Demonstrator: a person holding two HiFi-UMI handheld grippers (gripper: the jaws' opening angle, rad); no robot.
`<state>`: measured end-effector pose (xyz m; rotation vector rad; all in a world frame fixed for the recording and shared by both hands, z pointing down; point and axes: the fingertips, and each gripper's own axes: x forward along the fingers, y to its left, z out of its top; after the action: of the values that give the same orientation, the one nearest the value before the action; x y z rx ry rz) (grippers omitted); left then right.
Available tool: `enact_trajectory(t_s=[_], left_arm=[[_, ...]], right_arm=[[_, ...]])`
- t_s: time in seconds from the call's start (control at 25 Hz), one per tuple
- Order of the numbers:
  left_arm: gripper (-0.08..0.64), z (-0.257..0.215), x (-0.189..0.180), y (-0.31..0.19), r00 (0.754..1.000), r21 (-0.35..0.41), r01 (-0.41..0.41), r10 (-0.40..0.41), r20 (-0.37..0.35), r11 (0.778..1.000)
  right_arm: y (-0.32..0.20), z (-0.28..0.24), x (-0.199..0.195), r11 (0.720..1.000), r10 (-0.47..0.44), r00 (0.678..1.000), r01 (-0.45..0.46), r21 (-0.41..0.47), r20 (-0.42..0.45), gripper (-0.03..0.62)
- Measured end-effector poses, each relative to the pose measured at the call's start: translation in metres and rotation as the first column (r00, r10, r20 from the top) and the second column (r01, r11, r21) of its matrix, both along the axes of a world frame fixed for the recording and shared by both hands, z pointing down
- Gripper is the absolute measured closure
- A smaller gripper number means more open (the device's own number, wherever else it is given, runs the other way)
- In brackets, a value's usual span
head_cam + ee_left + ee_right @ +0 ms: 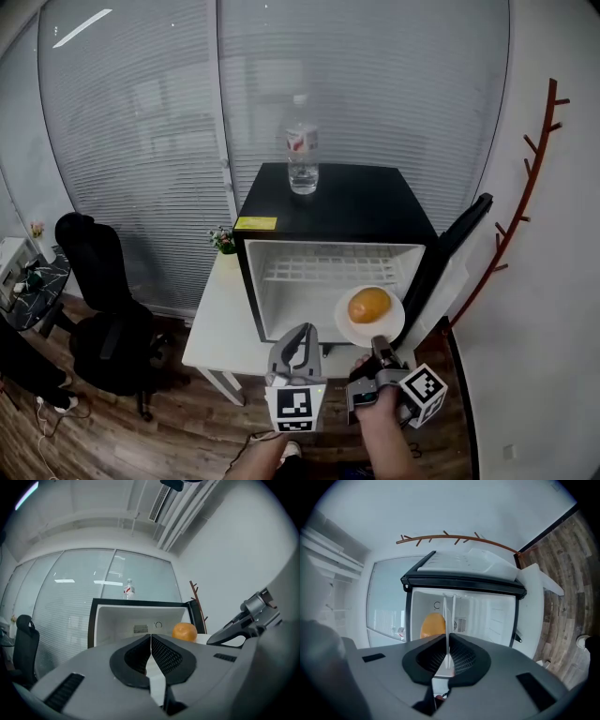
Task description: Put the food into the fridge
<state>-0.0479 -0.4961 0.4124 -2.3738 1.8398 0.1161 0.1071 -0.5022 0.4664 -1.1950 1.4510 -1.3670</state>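
Observation:
A black mini fridge (pixel 333 202) stands with its door (pixel 450 253) swung open to the right, and its white inside (pixel 319 281) holds only a wire shelf. An orange (pixel 368 305) lies on a white plate (pixel 391 325) held in front of the fridge's opening. My right gripper (pixel 380 349) is shut on the plate's near rim. In the right gripper view the plate (pixel 450 613) shows edge-on between the jaws, the orange (pixel 433 624) left of it. My left gripper (pixel 298 339) is shut and empty just left of the plate; its view shows the orange (pixel 184 632) ahead.
A water bottle (pixel 302 145) stands on top of the fridge. The fridge sits on a white table (pixel 220 323), with a small plant (pixel 225 240) beside it. A black office chair (pixel 103 300) is at the left, a branch-shaped coat rack (pixel 525 187) on the right wall.

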Motion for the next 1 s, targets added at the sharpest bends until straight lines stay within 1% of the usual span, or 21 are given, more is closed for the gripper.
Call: enact_trajectory(t_s=[0.28,0.52,0.76,1.0], left_arm=[[0.53,-0.002,-0.017,-0.066,0.999,-0.007,-0.039,0.039,-0.006,0.999],[0.53,0.0,-0.021,-0.106,0.995,-0.002,-0.097,0.097,-0.009,0.995],[0.529,-0.002,-0.013,-0.133,0.989,0.001,-0.145,0.145,-0.023,0.989],[0.531,-0.004,-0.004,-0.151,0.989,0.002,-0.145,0.145,-0.015,0.989]], right_arm=[[-0.062,0.0,-0.016,0.999,0.044,0.999,-0.044,-0.02,-0.015,0.552],[-0.097,0.011,-0.02,0.994,0.101,0.995,-0.102,-0.045,-0.014,0.552],[-0.121,0.01,-0.019,0.99,0.132,0.991,-0.132,-0.048,0.009,0.554],[-0.143,0.011,-0.016,0.991,0.124,0.992,-0.122,-0.058,0.026,0.554]])
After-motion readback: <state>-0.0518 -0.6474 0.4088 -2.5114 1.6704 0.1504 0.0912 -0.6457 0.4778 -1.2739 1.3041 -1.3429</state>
